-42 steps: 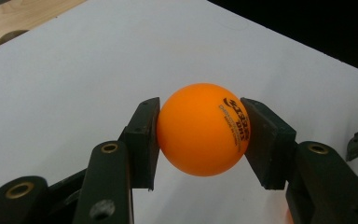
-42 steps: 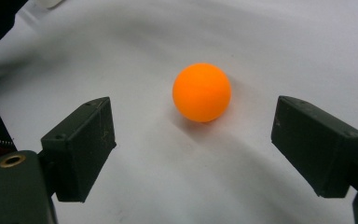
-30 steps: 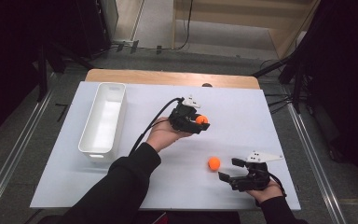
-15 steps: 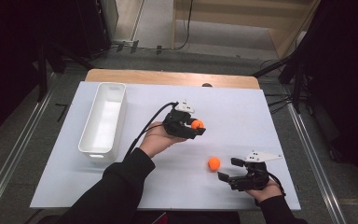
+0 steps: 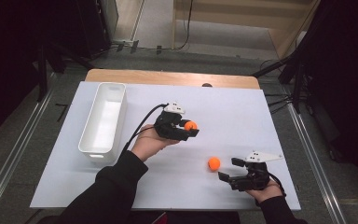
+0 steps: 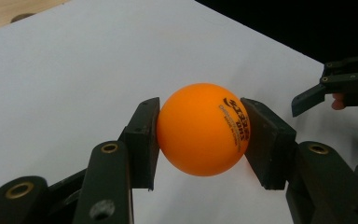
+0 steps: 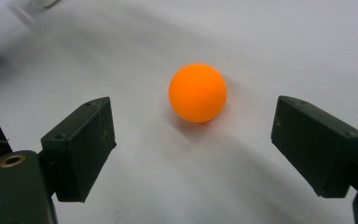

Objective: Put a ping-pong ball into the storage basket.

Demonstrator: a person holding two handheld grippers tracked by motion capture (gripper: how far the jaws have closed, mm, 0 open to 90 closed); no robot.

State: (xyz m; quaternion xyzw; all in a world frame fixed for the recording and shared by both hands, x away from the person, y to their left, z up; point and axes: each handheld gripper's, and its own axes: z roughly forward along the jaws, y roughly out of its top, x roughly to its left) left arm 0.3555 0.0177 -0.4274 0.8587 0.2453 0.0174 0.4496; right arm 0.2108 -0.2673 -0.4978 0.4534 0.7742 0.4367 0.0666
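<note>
White sheeting covers the table (image 5: 270, 116) across the middle of the high view, with a wooden edge and dark floor beyond it. Left of centre in that view stands a long white bin (image 5: 103, 122), empty as far as can be seen. The left gripper (image 5: 189, 129), near the centre of the frame, is lifted off the sheet with its jaws closed on an orange ball (image 6: 203, 129); in the left gripper view the pads (image 6: 142, 140) press the ball only at its two sides, near its widest part. That hold looks thin: a smooth, light ball could squirt out if the hand tilts or jolts on its way to the bin, then bounce and roll off the table. The right gripper (image 5: 227, 169), at the lower right, has its jaws spread wide and holds nothing. A second orange ball (image 7: 198, 93) lies on the sheet just ahead of them. A nudge from one jaw before both close would likely send it rolling away.
</note>
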